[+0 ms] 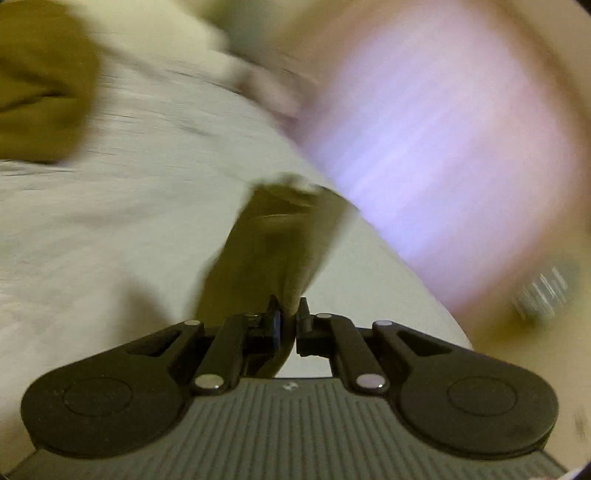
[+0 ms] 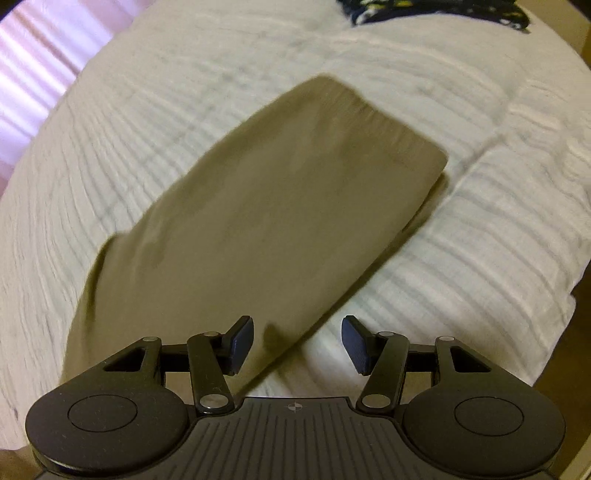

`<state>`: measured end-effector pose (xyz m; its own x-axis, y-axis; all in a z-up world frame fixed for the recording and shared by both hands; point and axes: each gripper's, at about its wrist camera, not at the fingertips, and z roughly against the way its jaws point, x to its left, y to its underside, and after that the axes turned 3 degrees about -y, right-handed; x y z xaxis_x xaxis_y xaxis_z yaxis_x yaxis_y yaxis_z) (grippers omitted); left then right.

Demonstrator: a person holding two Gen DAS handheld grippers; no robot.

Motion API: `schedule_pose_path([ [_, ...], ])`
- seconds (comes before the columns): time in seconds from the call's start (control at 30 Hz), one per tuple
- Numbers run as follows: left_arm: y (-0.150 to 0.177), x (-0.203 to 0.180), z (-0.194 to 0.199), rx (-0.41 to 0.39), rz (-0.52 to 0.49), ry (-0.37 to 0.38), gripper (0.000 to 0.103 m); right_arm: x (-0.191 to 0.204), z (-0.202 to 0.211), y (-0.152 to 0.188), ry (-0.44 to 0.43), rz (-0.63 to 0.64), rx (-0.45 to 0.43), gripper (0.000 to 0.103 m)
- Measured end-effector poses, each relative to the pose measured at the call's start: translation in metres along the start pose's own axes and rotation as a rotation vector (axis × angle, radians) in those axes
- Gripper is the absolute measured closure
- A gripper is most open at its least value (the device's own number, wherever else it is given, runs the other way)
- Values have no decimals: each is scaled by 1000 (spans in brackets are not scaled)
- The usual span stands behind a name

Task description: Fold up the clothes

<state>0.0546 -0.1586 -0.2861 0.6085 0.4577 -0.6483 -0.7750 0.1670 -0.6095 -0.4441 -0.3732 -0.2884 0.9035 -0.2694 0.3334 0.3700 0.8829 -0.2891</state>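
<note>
- In the left wrist view, the left hand-held gripper (image 1: 289,314) is sitting at the lower centre of the frame, its jaws clenched on a bunched edge of olive cloth (image 1: 273,251)
- That pinched cloth is rising from the jaws toward the middle of the frame, lifted off the white bed cover (image 1: 110,221) behind it
- More olive fabric (image 1: 40,85) is lying at the upper left of this view; whether it is part of the same piece cannot be told through the blur
- The whole left view is smearing heavily; a pale pink and lilac surface (image 1: 443,147) is filling the upper right and cannot be identified
- In the right wrist view, the right hand-held gripper (image 2: 297,345) is pointing steeply down at the bed from the bottom of the frame, jaws released and standing wide apart with nothing pressed between them
- The folded olive garment (image 2: 266,206) is lying flat on the ribbed white bed cover (image 2: 480,258), running from the lower left up to the centre right of the frame
- Its near edge is passing between the open pads, closer to the left pad (image 2: 242,341), which is hanging over the cloth, while the right pad (image 2: 356,345) is hanging over bare cover
- A dark patterned item (image 2: 436,11) is lying at the top right edge, well apart from the garment
- A pink striped surface (image 2: 33,62) is showing at the upper left corner
</note>
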Motion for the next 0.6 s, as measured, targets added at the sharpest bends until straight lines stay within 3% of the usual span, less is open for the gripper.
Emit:
schedule_pose_path([
  [0.1, 36, -59, -22, 166, -149, 150, 97, -5, 3, -9, -35, -7, -32, 46],
  [0.2, 102, -83, -65, 445, -214, 148, 85, -5, 5, -14, -65, 11, -52, 46],
  [0.27, 135, -86, -83, 584, -235, 94, 85, -7, 7, -14, -79, 28, -60, 46],
  [0.43, 127, -86, -60, 613, -251, 113, 71, -11, 6, -9, -207, 31, -38, 46],
  [0.6, 84, -69, -34, 574, -260, 52, 72, 8, -14, 19, -441, -3, 120, 47],
])
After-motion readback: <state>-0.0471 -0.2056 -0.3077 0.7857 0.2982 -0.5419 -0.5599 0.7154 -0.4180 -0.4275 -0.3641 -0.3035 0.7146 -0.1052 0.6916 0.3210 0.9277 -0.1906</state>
